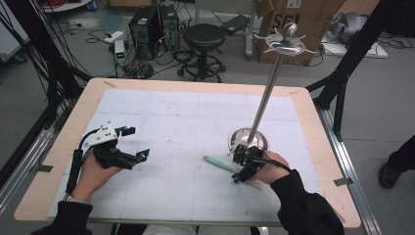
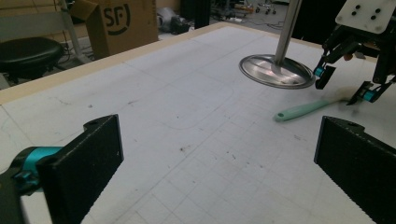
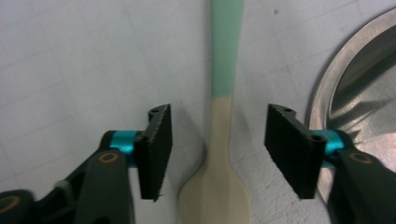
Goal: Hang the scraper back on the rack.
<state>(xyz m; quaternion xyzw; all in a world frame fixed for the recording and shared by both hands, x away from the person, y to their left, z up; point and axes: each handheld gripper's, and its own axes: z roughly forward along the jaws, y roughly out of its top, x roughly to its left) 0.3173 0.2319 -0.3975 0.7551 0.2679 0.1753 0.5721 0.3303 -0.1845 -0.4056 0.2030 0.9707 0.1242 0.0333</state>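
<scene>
The spatula [image 3: 223,121] lies flat on the white mat [image 1: 171,117] of the desk [image 1: 78,112], toward the near right corner, just beside the round steel base [image 1: 247,138] of an upright metal stand [image 1: 270,83]. Its green handle [image 1: 218,163] points toward the middle of the desk; its cream blade end lies under the right gripper [image 1: 243,164].

Right gripper: set down over the spatula, one jaw on each side of the neck where green meets cream. The jaws stand partly apart and clear of the spatula on both sides; nothing is clamped.

Left gripper [image 1: 138,143]: held above the mat near the left edge, jaws wide apart with bare mat between them, well apart from the spatula.

The steel base touches neither gripper.
</scene>
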